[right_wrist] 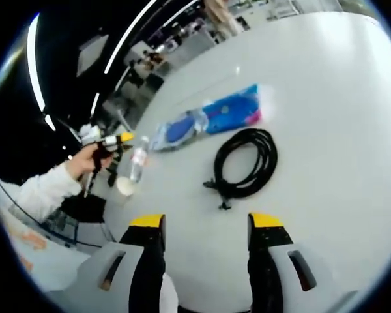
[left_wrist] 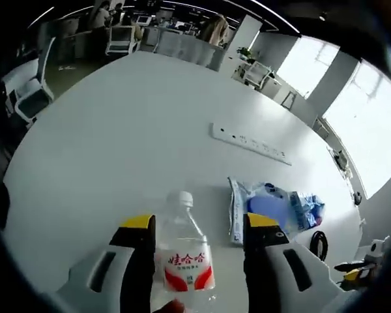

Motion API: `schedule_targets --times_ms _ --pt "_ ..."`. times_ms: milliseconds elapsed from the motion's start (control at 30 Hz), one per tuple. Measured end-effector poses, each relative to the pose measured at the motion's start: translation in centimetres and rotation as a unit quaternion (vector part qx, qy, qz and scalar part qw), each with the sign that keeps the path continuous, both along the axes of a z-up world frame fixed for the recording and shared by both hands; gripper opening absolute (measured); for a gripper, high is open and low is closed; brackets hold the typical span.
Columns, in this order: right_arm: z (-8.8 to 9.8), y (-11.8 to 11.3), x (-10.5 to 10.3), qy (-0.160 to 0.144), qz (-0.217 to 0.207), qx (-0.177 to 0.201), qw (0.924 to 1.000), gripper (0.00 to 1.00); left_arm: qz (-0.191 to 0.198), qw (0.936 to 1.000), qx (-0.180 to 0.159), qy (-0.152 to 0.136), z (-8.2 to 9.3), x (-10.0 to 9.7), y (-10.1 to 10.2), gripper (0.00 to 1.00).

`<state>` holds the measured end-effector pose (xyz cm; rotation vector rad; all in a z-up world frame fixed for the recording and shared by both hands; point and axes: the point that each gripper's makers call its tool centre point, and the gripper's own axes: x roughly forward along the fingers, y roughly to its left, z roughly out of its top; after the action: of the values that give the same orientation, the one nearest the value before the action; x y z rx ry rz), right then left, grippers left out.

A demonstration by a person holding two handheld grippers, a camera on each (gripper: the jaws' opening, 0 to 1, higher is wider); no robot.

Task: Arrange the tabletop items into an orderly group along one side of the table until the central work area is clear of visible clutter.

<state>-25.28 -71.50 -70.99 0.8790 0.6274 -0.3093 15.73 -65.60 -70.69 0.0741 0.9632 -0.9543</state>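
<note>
One legible marking found. In the left gripper view, the bottle [left_wrist: 184,257] at the lower centre of the frame carries a white label with three red Chinese characters, reading 娃哈哈, above a red band. A line of smaller print sits beneath the characters; it is too small to read.

The blue packet [left_wrist: 274,208] at the lower right of that frame shows pale printing, blurred and unreadable. In the right gripper view the same bottle [right_wrist: 137,163], at centre left, and the packet [right_wrist: 208,120], at upper centre, are too small for any text to be made out.
</note>
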Motion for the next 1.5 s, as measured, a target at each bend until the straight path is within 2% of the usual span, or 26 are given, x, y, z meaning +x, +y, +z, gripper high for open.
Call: schedule_targets --times_ms 67,167,267,367,667,767,967,1033,1167,1233,1333,1500 --pt "-0.2 0.0 0.1 0.0 -0.005 0.008 1.0 0.48 0.002 1.0 0.002 0.0 -0.3 0.5 -0.6 0.49" --pt "-0.3 0.1 0.3 0.003 -0.003 0.01 0.9999 0.47 -0.009 0.9994 0.032 0.007 -1.5 0.7 -0.9 0.49" --pt "-0.4 0.0 0.3 0.006 -0.003 0.01 0.9999 0.47 -0.019 0.9986 0.05 -0.003 -2.2 1.0 -0.9 0.45" --pt "-0.7 -0.3 0.3 0.007 -0.009 0.016 0.9998 0.45 -0.023 0.9983 0.052 -0.01 -2.8 1.4 -1.2 0.37" --pt "-1.6 -0.3 -0.1 0.016 -0.019 0.028 0.9993 0.43 -0.027 0.9969 0.073 -0.005 -4.5 1.6 -1.3 0.36" --pt "-1.8 -0.1 0.0 0.011 -0.034 0.046 0.9983 0.43 -0.022 0.9972 0.071 -0.008 -4.5 1.8 -1.4 0.34" --pt "-2.1 0.4 0.2 0.016 -0.03 0.051 0.9981 0.42 -0.044 0.995 0.089 -0.01 -5.6 1.7 -1.3 0.33" --pt "-2.2 0.4 0.1 0.018 -0.03 0.052 0.998 0.42 -0.025 0.9967 0.077 -0.009 -5.5 2.1 -1.5 0.31" --pt "-2.2 0.4 0.1 0.017 -0.034 0.056 0.9977 0.41 -0.024 0.9969 0.075 -0.007 -5.6 2.3 -1.7 0.25" --pt "-2.4 0.4 -0.1 0.022 -0.037 0.059 0.9973 0.4 -0.003 0.9979 0.064 0.011 -5.7 2.2 -1.8 0.22" --pt "-2.5 0.1 -0.3 0.02 -0.049 0.063 0.9967 0.4 -0.006 0.9976 0.068 0.004 -5.8 2.0 -1.6 0.21" --pt "-2.2 -0.3 -0.1 0.006 -0.067 0.07 0.9952 0.39 -0.018 0.9984 0.051 -0.015 -4.0 1.6 -1.4 0.21"
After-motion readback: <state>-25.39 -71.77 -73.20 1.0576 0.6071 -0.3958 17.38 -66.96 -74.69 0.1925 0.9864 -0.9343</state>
